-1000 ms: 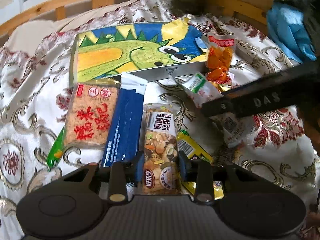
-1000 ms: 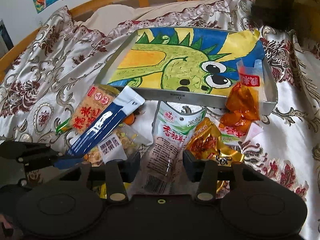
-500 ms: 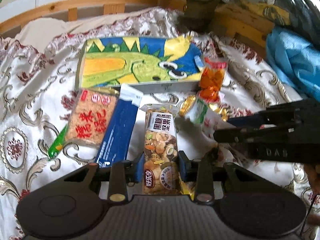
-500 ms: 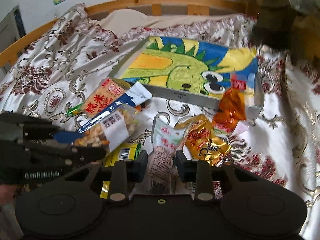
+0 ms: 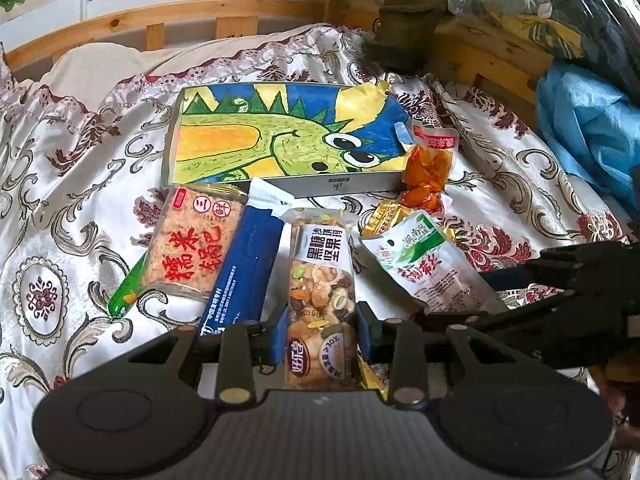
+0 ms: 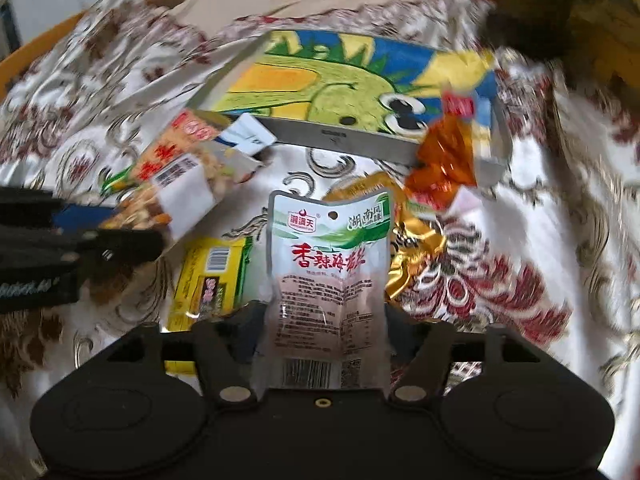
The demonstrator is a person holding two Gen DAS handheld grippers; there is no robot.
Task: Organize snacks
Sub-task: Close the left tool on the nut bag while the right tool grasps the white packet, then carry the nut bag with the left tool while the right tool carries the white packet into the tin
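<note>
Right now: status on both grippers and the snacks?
Left gripper shut on nut bar. Right gripper shut on seaweed pouch. Dinosaur tray ahead; orange pack leaning on its near corner.

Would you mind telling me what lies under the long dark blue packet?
The blue packet overlaps the clear rice-cracker bag's right edge; the floral bedspread lies beneath. Anything else under it is covered.

Bare bedspread [image 5: 72, 216] lies open left of the packets. Ahead, the blue packet [image 5: 244, 272] and rice snack [image 5: 192, 248] crowd the tray [image 5: 340, 185] front; the orange pouch [image 5: 426, 172] leans on its corner.
</note>
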